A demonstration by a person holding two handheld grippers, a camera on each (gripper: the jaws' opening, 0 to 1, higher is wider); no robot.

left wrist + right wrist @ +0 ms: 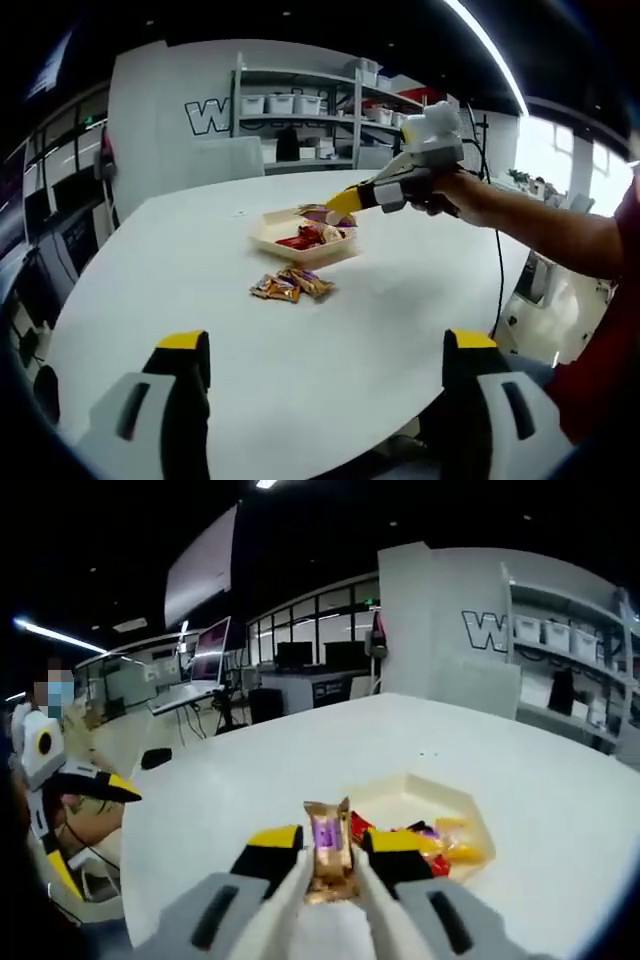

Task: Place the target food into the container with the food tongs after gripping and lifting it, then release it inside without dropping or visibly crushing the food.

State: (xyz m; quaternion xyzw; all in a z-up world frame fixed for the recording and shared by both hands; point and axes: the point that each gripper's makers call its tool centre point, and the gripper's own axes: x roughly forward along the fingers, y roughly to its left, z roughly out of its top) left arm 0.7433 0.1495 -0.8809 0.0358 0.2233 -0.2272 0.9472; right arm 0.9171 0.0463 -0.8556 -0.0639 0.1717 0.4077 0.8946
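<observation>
Your right gripper [330,865] had its jaws clamped on an upright snack pack [329,858], just over the tray [478,825]; left gripper's [325,375] jaws wide apart, well back.

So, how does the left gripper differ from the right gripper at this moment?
The left gripper has its jaws wide apart with nothing between them, while the right gripper is shut on a wrapped snack. The left gripper hangs over bare table, away from the food, while the right gripper is over the container. Both have yellow-tipped black jaws on grey bodies.
</observation>
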